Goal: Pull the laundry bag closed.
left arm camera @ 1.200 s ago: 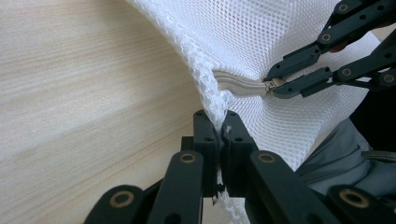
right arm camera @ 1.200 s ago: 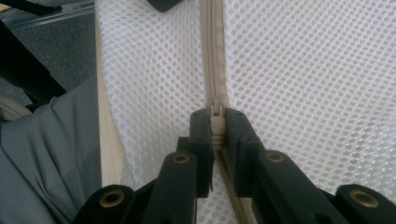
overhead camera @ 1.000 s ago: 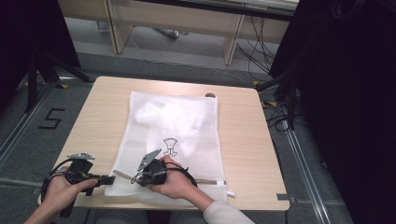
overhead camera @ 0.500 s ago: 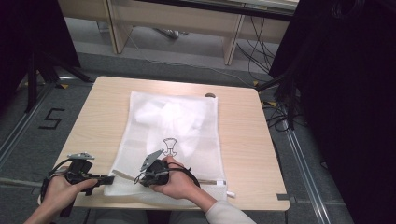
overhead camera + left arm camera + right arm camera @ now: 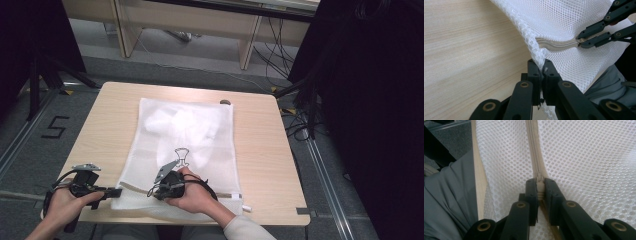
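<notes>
Along the near edge of the worktop (image 5: 260, 150), working the zipper (image 5: 556, 44) of a white mesh bag (image 5: 200, 165) spread flat, with pale cloth inside it toward the far end.

Pinching the bag's near left corner with the left gripper (image 5: 541, 66), fingers (image 5: 534, 72) pressed fully together on the mesh seam and lifting it slightly off the wood.

Clamping the zipper pull (image 5: 539, 181) with the right gripper (image 5: 539, 185), fingers (image 5: 551, 192) closed tight on either side of the slider, nothing else caught between them.

Pointing the right gripper toward the left one, tips near each other but apart, with a short curved stretch of zipper bridging the gap.

Noting the axis that matters: running level along the bag's near hem, from the pinched corner on the left across to the far right corner, parallel to the worktop's front edge. Judging any travel of the pull as having to follow that line, either toward the left hand across the short stretch or away from it along the longer one.

Anchoring the corner with the left hand, most likely, so that the mesh is staying taut rather than bunching under the slider; sagging in the curved stretch looking like the main risk of a jam.

Seeing closed teeth ahead of the right fingers; not telling from here whether the run behind them is open.
</notes>
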The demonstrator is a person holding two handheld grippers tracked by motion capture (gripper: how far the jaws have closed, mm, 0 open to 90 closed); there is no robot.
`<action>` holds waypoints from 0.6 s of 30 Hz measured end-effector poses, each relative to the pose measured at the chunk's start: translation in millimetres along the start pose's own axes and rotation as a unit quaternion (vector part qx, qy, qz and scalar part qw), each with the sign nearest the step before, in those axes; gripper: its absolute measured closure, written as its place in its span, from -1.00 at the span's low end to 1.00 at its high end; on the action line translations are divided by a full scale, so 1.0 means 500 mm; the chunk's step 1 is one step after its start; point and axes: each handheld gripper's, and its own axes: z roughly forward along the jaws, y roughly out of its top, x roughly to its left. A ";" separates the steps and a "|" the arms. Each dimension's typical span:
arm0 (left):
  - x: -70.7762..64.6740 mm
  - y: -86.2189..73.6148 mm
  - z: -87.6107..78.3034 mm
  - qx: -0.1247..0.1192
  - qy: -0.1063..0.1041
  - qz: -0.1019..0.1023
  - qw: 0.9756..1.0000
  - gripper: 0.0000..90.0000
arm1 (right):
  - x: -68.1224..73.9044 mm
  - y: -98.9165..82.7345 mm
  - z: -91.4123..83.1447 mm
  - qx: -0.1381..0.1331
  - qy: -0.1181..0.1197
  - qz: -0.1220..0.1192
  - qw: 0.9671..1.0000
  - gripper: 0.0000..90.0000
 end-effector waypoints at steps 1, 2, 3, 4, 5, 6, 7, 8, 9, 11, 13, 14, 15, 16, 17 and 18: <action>0.001 0.000 0.000 0.003 -0.005 0.000 1.000 0.91 | 0.000 0.000 0.000 0.000 0.000 0.000 1.000 0.84; 0.000 -0.001 0.001 -0.003 0.000 0.000 1.000 0.91 | 0.000 -0.001 -0.002 0.003 -0.001 0.001 1.000 0.84; 0.000 0.000 0.000 -0.001 0.001 0.000 1.000 0.91 | 0.000 -0.001 -0.002 0.003 -0.001 0.001 1.000 0.84; 0.002 0.000 -0.001 0.004 -0.004 0.001 1.000 0.91 | -0.001 -0.002 -0.003 0.002 0.000 -0.001 1.000 0.84; 0.002 0.000 -0.001 0.004 -0.003 0.001 1.000 0.91 | -0.001 -0.003 -0.004 0.001 -0.001 0.001 1.000 0.84; 0.002 0.001 -0.001 0.005 -0.005 0.001 1.000 0.91 | -0.002 -0.003 -0.004 0.003 -0.002 -0.001 1.000 0.84; 0.002 0.000 0.000 0.003 -0.003 0.000 1.000 0.91 | -0.002 -0.004 -0.004 0.002 -0.002 -0.001 1.000 0.84; 0.002 0.000 0.000 0.003 -0.004 0.001 1.000 0.91 | -0.002 -0.005 -0.005 0.001 -0.001 0.000 1.000 0.84; 0.002 0.000 0.000 0.003 -0.004 0.000 1.000 0.91 | -0.002 -0.005 -0.005 0.000 0.001 -0.004 1.000 0.84; 0.001 0.000 0.000 0.003 -0.004 0.000 1.000 0.91 | -0.003 -0.004 -0.004 -0.001 0.001 -0.008 1.000 0.84; 0.001 0.000 0.000 0.003 -0.004 0.000 1.000 0.91 | -0.002 -0.005 -0.006 0.000 -0.001 -0.002 1.000 0.84; 0.000 -0.001 0.002 -0.008 0.000 -0.001 1.000 0.91 | -0.001 -0.005 -0.007 0.003 -0.001 0.001 1.000 0.84; 0.000 -0.001 0.002 -0.008 0.000 -0.001 1.000 0.91 | -0.001 -0.005 -0.007 0.003 -0.001 0.001 1.000 0.84; 0.001 0.000 0.000 0.003 -0.003 0.000 1.000 0.91 | -0.003 -0.006 -0.006 0.001 -0.002 -0.005 1.000 0.84; 0.002 0.000 0.000 0.003 -0.004 0.000 1.000 0.91 | -0.002 -0.006 -0.008 0.002 0.000 0.000 1.000 0.84; 0.002 0.001 0.000 0.005 -0.006 0.000 1.000 0.91 | -0.003 -0.008 -0.008 0.002 0.003 0.002 1.000 0.84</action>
